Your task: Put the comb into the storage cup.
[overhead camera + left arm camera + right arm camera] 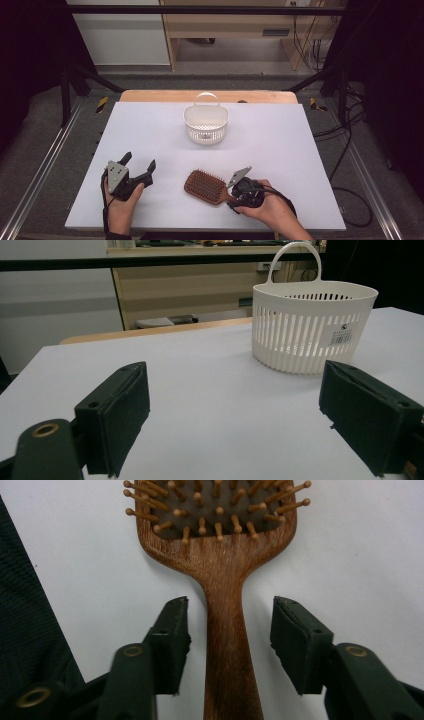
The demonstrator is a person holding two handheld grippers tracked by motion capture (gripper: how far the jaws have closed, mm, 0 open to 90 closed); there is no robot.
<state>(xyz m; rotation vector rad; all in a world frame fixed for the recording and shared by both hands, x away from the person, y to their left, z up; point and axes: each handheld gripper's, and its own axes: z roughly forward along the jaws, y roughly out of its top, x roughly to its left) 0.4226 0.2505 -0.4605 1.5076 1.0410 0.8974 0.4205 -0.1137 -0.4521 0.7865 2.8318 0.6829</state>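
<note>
Wooden paddle hairbrush (206, 186) lies bristles-up on the white table (280, 145), near the front edge, handle pointing to the right gripper (230, 630). That gripper straddles the handle, jaws part-open with gaps both sides, pads not touching yet. Step looks like the grasp; next move likely calls for closing squarely on the handle. Left gripper (137, 162) hovers wide, holding nothing. White slotted basket (206, 123) stands well apart toward the back. Beyond: wooden shelving, cables on the floor.
</note>
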